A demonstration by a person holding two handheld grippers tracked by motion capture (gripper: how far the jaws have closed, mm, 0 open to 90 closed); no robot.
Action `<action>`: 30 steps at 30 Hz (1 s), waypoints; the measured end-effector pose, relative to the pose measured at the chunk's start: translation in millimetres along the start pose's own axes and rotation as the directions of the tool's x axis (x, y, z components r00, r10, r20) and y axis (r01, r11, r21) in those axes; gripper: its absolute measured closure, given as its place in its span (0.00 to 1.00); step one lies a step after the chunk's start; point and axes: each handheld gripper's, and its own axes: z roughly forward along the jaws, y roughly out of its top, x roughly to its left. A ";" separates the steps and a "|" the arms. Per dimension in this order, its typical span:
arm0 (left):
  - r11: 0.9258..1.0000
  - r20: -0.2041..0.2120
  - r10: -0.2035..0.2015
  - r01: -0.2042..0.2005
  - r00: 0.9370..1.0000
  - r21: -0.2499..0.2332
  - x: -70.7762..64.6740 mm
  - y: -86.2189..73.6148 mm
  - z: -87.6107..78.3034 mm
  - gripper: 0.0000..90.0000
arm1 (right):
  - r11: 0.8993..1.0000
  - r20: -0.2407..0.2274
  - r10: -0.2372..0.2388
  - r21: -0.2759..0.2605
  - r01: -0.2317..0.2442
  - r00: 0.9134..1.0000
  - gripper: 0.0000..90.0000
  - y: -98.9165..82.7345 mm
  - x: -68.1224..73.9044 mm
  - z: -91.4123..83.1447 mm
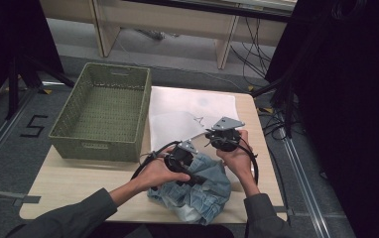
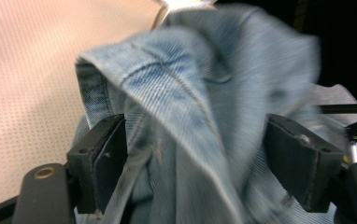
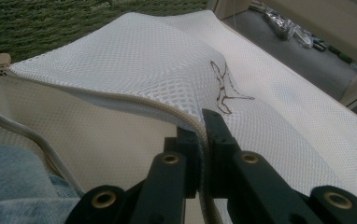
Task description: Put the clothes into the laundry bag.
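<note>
1. Denim, soft and floppy: the jeans point(image 1: 197, 191) lie bunched at the desk's point(image 1: 73, 183) near edge, likely best gripped at a thick seam fold.
2. Left tool point(image 2: 195, 158) stands wide, denim loose between its pads, unpinched.
3. Right tool point(image 3: 203, 154) is clamped on the white mesh bag's point(image 3: 134, 60) zipper edge, holding its mouth open just beyond the jeans.
</note>
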 end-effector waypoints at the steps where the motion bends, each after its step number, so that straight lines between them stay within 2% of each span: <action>1: 1.000 0.000 0.004 -0.004 1.000 -0.015 -0.7 1.4 -7.2 0.24 | 1.000 -0.003 -0.002 0.000 0.002 1.000 0.96 -0.2 -0.8 -0.6; 3: 0.999 -0.012 0.011 -0.011 1.000 -0.040 2.1 5.4 -22.2 0.22 | 1.000 0.006 0.007 0.003 -0.007 1.000 0.96 -0.6 -0.1 -1.3; 5: 0.996 -0.053 -0.008 0.003 0.999 -0.084 10.6 9.2 -36.4 0.22 | 1.000 0.002 0.002 0.009 -0.002 1.000 0.96 0.1 0.3 -1.6; 6: 0.994 -0.088 -0.024 0.015 0.996 -0.107 17.7 10.7 -43.4 0.23 | 1.000 -0.001 0.002 0.010 -0.002 1.000 0.96 0.3 1.3 -1.2; 7: 0.993 -0.119 -0.013 -0.002 0.993 -0.117 22.8 11.7 -47.1 0.24 | 1.000 -0.010 0.011 0.020 -0.011 1.000 0.96 1.0 2.7 -1.5; 8: 0.990 -0.157 -0.021 0.000 0.987 -0.138 28.2 11.9 -50.3 0.25 | 1.000 -0.009 -0.005 0.019 0.005 1.000 0.96 1.6 2.4 -1.3; 9: 0.989 -0.184 -0.026 -0.002 0.983 -0.148 33.5 12.0 -51.9 0.25 | 1.000 -0.009 0.001 0.017 0.000 1.000 0.96 2.1 3.4 -1.0; 11: 0.988 -0.247 -0.019 -0.020 0.969 -0.153 42.6 12.2 -48.9 0.26 | 1.000 0.000 -0.008 0.018 0.008 1.000 0.96 2.9 4.0 -1.8; 12: 0.989 -0.268 -0.005 -0.035 0.964 -0.146 45.0 12.4 -46.1 0.26 | 1.000 -0.012 0.005 0.021 -0.005 1.000 0.96 3.0 5.4 -1.4; 13: 0.989 -0.292 0.017 -0.058 0.956 -0.133 47.9 12.7 -40.9 0.28 | 1.000 -0.013 0.004 0.022 -0.004 1.000 0.96 3.4 5.6 -1.7; 14: 0.991 -0.313 0.055 -0.091 0.948 -0.100 51.2 13.2 -35.8 0.31 | 1.000 -0.012 0.004 0.021 -0.003 1.000 0.96 4.0 6.0 -2.0; 15: 0.991 -0.335 0.073 -0.107 0.939 -0.085 54.0 13.7 -27.4 0.32 | 1.000 -0.013 0.000 0.021 0.000 1.000 0.96 4.5 6.2 -2.5; 16: 0.991 -0.345 0.083 -0.116 0.935 -0.075 56.5 14.4 -21.4 0.35 | 1.000 0.000 0.001 0.011 -0.001 1.000 0.96 4.9 7.2 -2.6; 17: 0.990 -0.354 0.087 -0.120 0.931 -0.071 58.1 15.1 -17.4 0.40 | 1.000 -0.008 0.005 0.018 -0.005 1.000 0.96 5.3 8.1 -3.0; 18: 0.990 -0.372 0.090 -0.125 0.924 -0.069 59.6 15.7 -13.4 0.44 | 1.000 -0.014 -0.007 0.018 0.008 1.000 0.96 5.7 7.6 -3.2; 19: 0.987 -0.390 0.106 -0.144 0.914 -0.068 61.2 16.1 -10.3 0.51 | 1.000 -0.007 -0.003 0.017 0.003 1.000 0.96 6.0 8.8 -3.0; 20: 0.983 -0.409 0.142 -0.178 0.901 -0.053 62.9 17.2 -9.7 0.62 | 1.000 -0.005 -0.011 0.016 0.011 1.000 0.96 6.1 9.3 -3.0; 21: 0.980 -0.419 0.146 -0.189 0.896 -0.063 63.2 17.7 -9.4 0.73 | 1.000 -0.013 -0.007 0.020 0.007 1.000 0.96 6.2 10.5 -2.3; 22: 0.977 -0.419 0.158 -0.203 0.894 -0.066 63.7 18.1 -10.2 0.83 | 1.000 -0.008 -0.027 0.014 0.028 1.000 0.96 6.0 10.2 -1.9; 23: 0.976 -0.419 0.161 -0.208 0.893 -0.070 63.8 18.6 -11.6 0.89 | 1.000 -0.004 -0.027 0.008 0.027 1.000 0.96 5.7 10.9 -1.4; 24: 0.973 -0.423 0.178 -0.224 0.888 -0.061 64.0 19.5 -14.4 0.92 | 0.999 -0.007 -0.031 0.011 0.031 1.000 0.96 5.6 10.8 -1.7; 25: 0.970 -0.422 0.196 -0.239 0.885 -0.050 64.7 20.7 -17.4 0.93 | 1.000 -0.021 -0.012 0.024 0.012 1.000 0.96 5.8 12.2 -2.2; 26: 0.972 -0.422 0.188 -0.230 0.887 -0.052 64.5 21.6 -20.4 0.94 | 1.000 -0.017 -0.023 0.020 0.023 1.000 0.95 6.0 12.5 -3.2; 27: 0.969 -0.424 0.192 -0.239 0.885 -0.060 65.4 22.6 -23.0 0.94 | 1.000 -0.019 -0.020 0.017 0.021 1.000 0.92 6.3 13.5 -4.4; 28: 0.970 -0.423 0.187 -0.236 0.887 -0.066 66.3 24.0 -26.8 0.94 | 1.000 -0.017 -0.014 0.011 0.014 1.000 0.86 7.2 14.5 -6.4; 29: 0.970 -0.421 0.183 -0.232 0.889 -0.067 67.0 24.6 -28.5 0.95 | 1.000 -0.014 0.027 -0.003 -0.027 1.000 0.74 8.2 16.5 -12.4; 30: 0.972 -0.414 0.179 -0.225 0.892 -0.065 67.7 25.2 -30.4 0.95 | 0.999 -0.043 0.050 -0.001 -0.050 0.998 0.67 8.8 18.0 -16.4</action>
